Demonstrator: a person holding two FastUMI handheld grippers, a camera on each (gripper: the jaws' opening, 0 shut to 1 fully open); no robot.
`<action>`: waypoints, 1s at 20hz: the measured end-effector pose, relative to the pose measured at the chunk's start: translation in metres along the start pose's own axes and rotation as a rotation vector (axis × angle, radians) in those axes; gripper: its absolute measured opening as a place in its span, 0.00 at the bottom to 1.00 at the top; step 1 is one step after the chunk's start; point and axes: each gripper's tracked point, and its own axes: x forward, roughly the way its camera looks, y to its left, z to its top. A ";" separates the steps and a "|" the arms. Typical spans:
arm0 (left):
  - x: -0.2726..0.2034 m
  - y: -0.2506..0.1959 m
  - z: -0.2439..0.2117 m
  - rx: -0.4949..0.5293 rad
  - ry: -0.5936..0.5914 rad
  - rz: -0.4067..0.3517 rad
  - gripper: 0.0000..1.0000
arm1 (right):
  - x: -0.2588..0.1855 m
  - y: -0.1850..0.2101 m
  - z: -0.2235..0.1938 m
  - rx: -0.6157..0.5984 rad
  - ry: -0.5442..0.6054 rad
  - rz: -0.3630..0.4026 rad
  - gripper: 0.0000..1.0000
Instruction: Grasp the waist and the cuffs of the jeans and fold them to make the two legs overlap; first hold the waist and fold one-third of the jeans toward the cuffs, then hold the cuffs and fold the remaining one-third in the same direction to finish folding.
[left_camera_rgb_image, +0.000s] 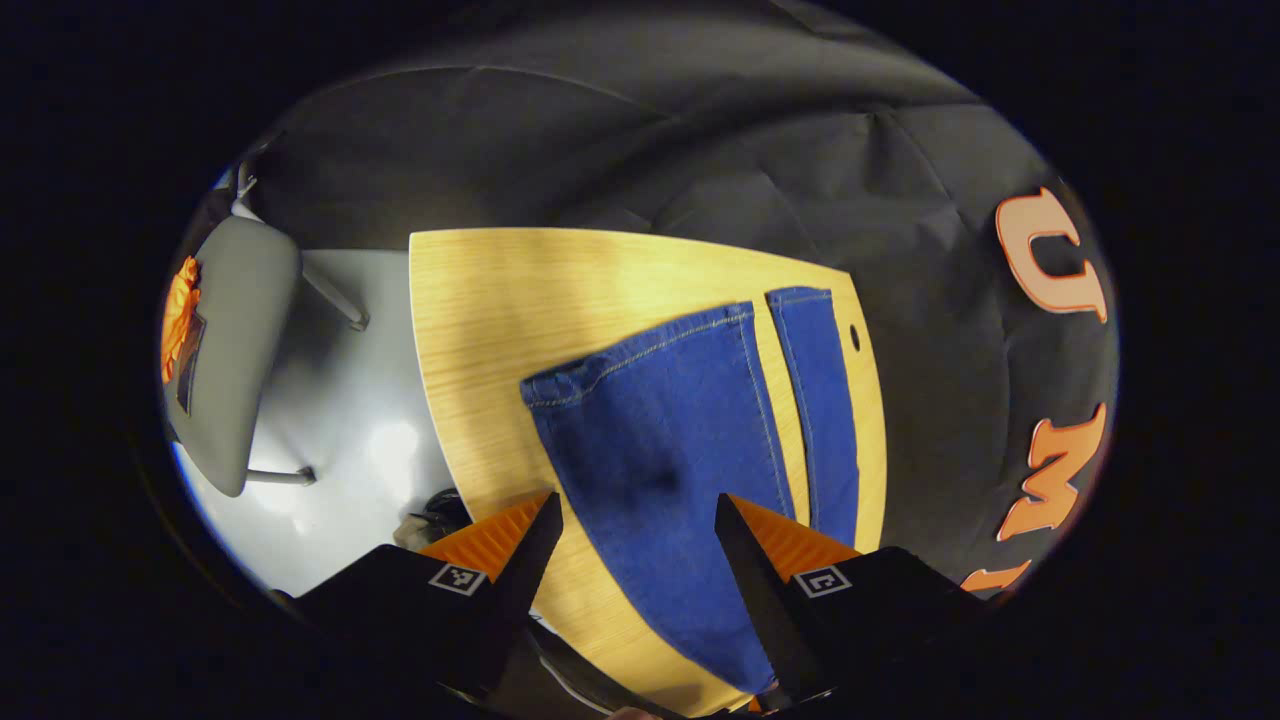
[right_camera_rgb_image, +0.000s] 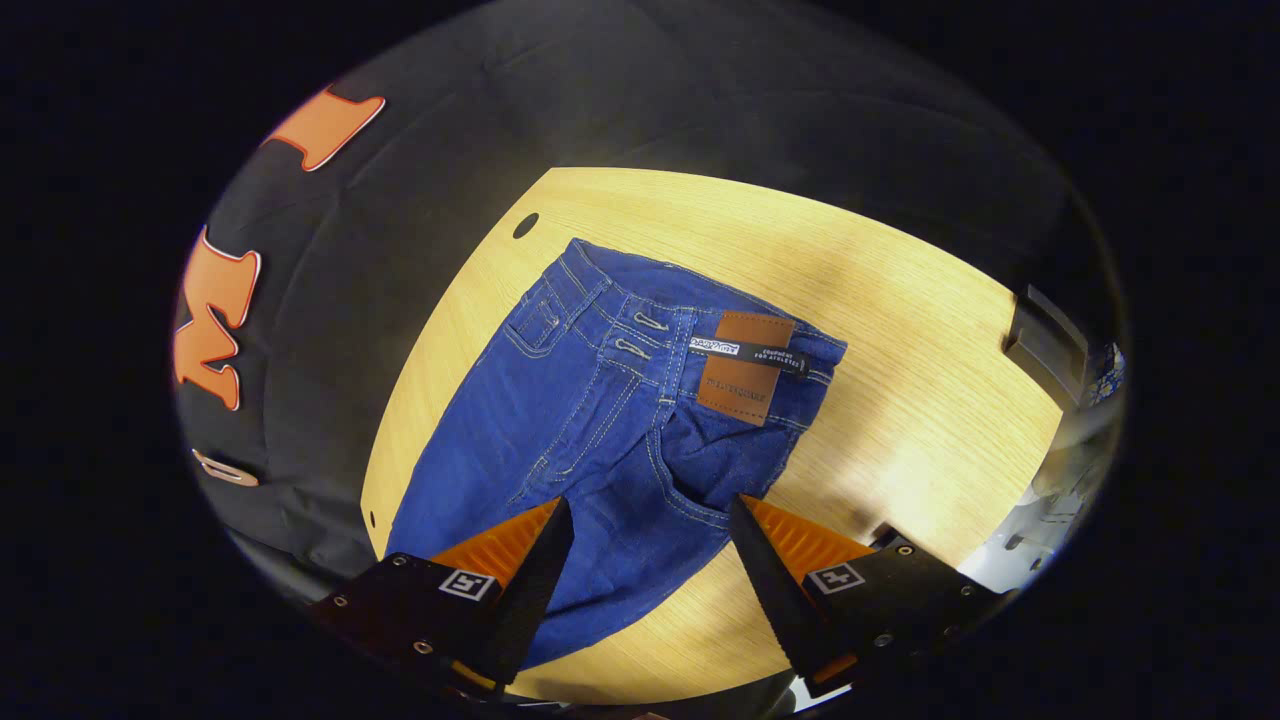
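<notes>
Trouble is waiting mostly at the cuffs, I am judging: the two legs of the jeans are lying apart on the table, with a strip of bare wood between them, so a shallow bite is likely to be catching one layer only and leaving the legs misaligned when I am bringing one over the other. The far leg is also sitting close to the table's back edge and could be sliding off if dragged.

I am holding the left gripper above the leg end, its fingers spread wide and gripping nothing, aimed along the legs toward the cuffs. I am keeping the right gripper over the seat, pointed at the waist, fingers likewise parted and empty. Both are hovering clear of the denim.
</notes>
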 end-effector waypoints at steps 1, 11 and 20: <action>0.005 -0.001 0.004 -0.003 -0.001 -0.017 0.96 | 0.003 -0.002 0.001 0.009 0.000 -0.004 0.98; 0.037 -0.032 0.026 0.010 0.057 -0.140 0.81 | 0.018 -0.003 0.002 0.065 0.029 0.001 0.98; 0.057 -0.035 0.024 0.048 0.063 -0.057 0.57 | 0.005 -0.013 -0.006 0.090 0.073 0.000 0.95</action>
